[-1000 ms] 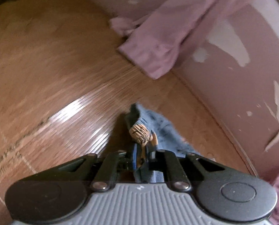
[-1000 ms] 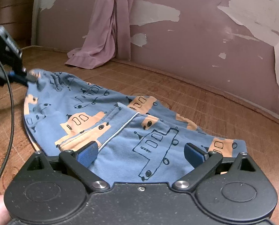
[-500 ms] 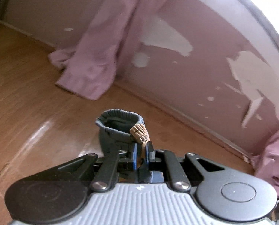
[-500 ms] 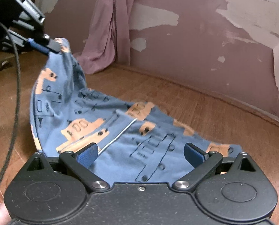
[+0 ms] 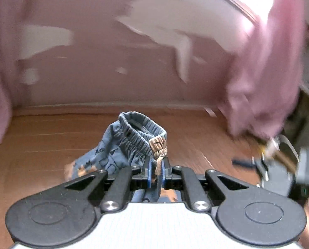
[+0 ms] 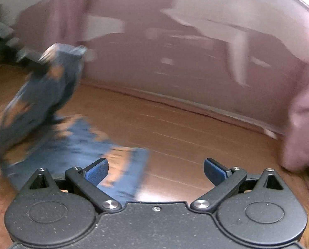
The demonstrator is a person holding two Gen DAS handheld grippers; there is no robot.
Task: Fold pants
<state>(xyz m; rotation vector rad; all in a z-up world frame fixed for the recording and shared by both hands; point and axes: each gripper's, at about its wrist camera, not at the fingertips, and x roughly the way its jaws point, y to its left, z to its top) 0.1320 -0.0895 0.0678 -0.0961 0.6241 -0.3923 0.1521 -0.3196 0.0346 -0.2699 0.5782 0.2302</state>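
Left gripper is clamped tight on the elastic waistband of the pants, holding that end up off the wood floor. Right gripper hangs w/ its jaws spread wide, nothing in it, the pants' other end flat on the floor just beside it. Further back: peeling pink wall, curtain, all blurry.

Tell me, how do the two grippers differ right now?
The left gripper is shut on the pants, pinching the waistband; the right gripper is open and holds nothing. The left lifts cloth off the floor; the right hovers over the part lying flat. Both have blue pads.
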